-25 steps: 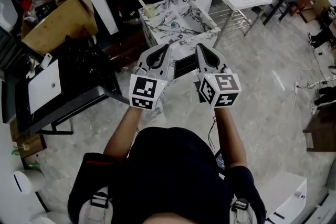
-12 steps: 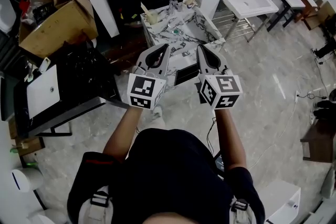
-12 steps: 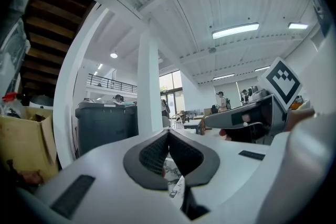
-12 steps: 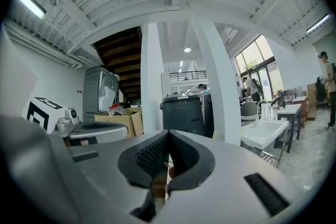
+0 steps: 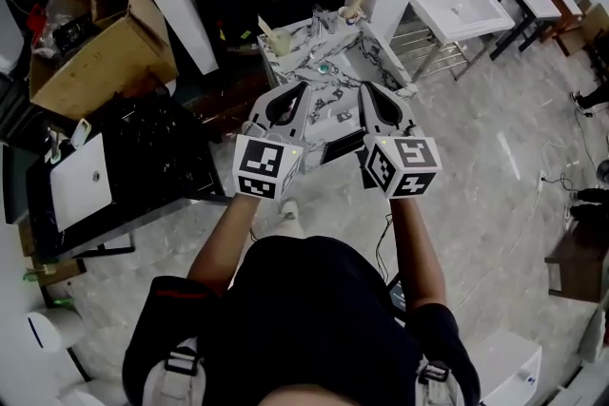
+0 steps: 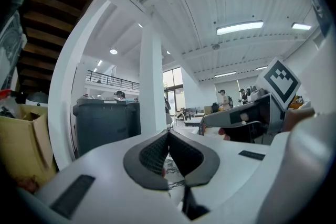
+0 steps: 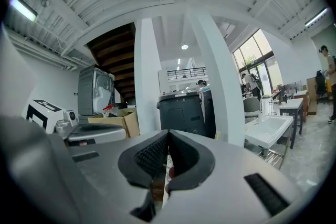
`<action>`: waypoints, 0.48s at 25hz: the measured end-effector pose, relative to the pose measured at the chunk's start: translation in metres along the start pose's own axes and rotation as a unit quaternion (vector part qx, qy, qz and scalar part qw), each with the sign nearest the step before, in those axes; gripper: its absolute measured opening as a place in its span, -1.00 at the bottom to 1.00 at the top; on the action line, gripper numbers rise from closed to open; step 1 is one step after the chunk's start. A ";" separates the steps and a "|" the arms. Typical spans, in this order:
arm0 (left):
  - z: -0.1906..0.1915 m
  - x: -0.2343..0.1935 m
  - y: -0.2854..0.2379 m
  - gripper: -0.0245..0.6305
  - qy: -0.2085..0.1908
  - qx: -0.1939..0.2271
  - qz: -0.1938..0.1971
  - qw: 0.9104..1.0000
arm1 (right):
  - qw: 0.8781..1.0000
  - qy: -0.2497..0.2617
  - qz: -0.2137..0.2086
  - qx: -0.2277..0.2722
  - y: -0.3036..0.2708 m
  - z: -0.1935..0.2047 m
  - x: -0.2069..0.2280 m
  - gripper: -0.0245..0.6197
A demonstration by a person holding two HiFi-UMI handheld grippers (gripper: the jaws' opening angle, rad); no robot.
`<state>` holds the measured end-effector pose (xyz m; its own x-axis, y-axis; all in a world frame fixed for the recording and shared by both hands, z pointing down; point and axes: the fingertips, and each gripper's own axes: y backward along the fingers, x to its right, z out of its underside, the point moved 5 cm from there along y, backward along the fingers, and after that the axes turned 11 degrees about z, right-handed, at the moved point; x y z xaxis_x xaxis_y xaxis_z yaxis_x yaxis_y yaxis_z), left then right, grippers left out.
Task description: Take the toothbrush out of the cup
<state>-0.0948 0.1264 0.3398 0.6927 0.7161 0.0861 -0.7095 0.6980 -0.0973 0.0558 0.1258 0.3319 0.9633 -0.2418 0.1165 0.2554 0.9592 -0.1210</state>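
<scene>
**Head view:** The person holds 2 grippers side by side over the near edge of a marble-patterned counter (image 5: 369,52). The left gripper (image 5: 304,86) and the right gripper (image 5: 364,86) both point toward the counter. Each has its tips pinched together with nothing in them. The cup (image 5: 279,41) stands at the counter's far left corner, and the toothbrush (image 5: 265,24) leans out of it toward the upper left. The cup lies beyond the left gripper's tips and a little to their left, apart from both grippers.

**Left gripper view:** The 2 jaws meet at their tips and are empty. A strip of marble shows in the gap below them. The cup cannot be made out here.

**Right gripper view:** The jaws are pressed together and hold nothing. A grey bin (image 7: 181,110) stands straight ahead. A white sink (image 7: 268,131) is to the right and a cardboard box (image 7: 118,120) to the left.
</scene>
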 end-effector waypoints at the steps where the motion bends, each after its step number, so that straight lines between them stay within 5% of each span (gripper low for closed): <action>1: 0.001 -0.007 -0.002 -0.89 0.001 -0.001 0.000 1.000 | 1.000 0.001 0.000 -0.001 -0.007 -0.001 -0.002 -0.82; 12: 0.002 -0.092 -0.027 -0.89 0.027 0.008 0.013 1.000 | 1.000 0.016 0.017 -0.003 -0.086 -0.017 -0.020 -0.82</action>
<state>-0.1393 0.0419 0.3366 0.6804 0.7323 0.0296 -0.7285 0.6801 -0.0824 0.0156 0.0454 0.3228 0.9734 -0.2141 0.0815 0.2234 0.9659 -0.1310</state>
